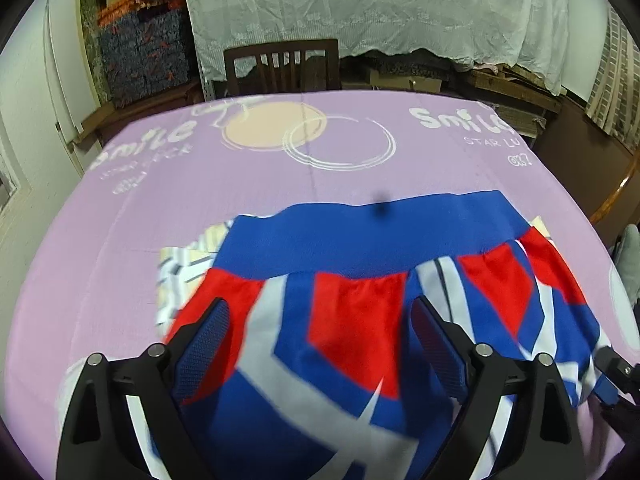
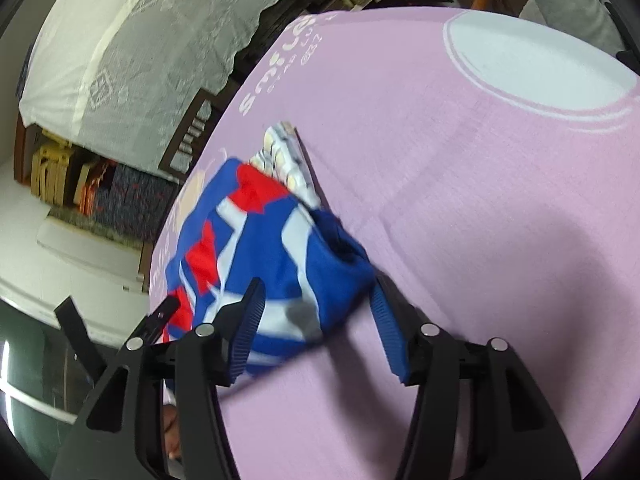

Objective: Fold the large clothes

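Observation:
A blue, red and white garment lies bunched on the purple table cover, its blue waistband on the far side. My left gripper hovers low over it, open wide, both blue pads above the fabric with nothing pinched. In the right wrist view the same garment sits at the left, and its blue corner reaches in between the fingers of my right gripper. Those jaws stand apart and the pads do not press the cloth. The right gripper's tip shows at the garment's right edge.
A striped white and yellow folded cloth lies under the garment's far side. A wooden chair stands behind the table. Lace-draped shelving fills the back. The purple cover stretches to the right.

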`<state>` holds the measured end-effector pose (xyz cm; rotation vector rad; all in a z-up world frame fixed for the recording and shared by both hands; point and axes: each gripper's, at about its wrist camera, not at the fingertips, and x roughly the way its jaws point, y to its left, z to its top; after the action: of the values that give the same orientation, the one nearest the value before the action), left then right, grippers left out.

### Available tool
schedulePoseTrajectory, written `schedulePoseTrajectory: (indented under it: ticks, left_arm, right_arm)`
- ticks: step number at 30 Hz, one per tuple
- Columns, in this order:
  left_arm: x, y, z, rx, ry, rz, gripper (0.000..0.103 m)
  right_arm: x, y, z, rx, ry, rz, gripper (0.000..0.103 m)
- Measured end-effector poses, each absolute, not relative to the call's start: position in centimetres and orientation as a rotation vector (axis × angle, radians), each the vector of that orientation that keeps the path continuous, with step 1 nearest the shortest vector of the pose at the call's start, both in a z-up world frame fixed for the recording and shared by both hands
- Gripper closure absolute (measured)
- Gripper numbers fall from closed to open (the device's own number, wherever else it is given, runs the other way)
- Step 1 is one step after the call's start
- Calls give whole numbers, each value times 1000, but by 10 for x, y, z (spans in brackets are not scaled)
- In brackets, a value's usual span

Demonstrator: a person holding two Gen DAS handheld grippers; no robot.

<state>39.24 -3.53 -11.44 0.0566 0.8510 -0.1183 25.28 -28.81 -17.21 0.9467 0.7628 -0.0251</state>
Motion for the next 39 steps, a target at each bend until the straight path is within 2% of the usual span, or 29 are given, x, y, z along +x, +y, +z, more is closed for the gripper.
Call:
schedulePoseTrajectory:
  ticks: [10, 14, 18, 20, 22, 26, 28, 33, 38, 39]
  left_arm:
    - [403, -37, -133, 41, 882, -122, 9]
    - [403, -38, -134, 46, 876, -122, 9]
    - [403, -39, -135, 59, 871, -113, 7]
    - [403, -40, -135, 68, 870, -109, 7]
    - [403, -39, -135, 65, 874, -112, 7]
    - [404, -36, -131, 62, 896, -124, 15]
    - [406, -31, -128, 58, 910, -132, 26]
    - [419, 6, -114, -81, 969, -169, 37]
    - [420, 47, -76, -212, 959, -242, 37]
    - [417, 55, -64, -245, 945, -281, 31]
  right_arm:
    - [279, -262, -168, 840, 744, -38, 48]
    - [303, -273, -172, 895, 741, -44, 57]
    - [301, -261, -171, 803, 731, -64, 65]
    - [306, -263, -172, 809, 743, -59, 76]
    - [309, -267, -174, 841, 752, -51, 79]
    - [307, -259, -153, 789, 728, -44, 82]
    - [306, -251, -139, 738, 703, -38, 83]
    - [305, -208, -90, 533, 623, -23, 83]
    - [295, -145, -53, 311, 537, 29, 83]
    - [292, -136, -51, 282, 528, 41, 83]
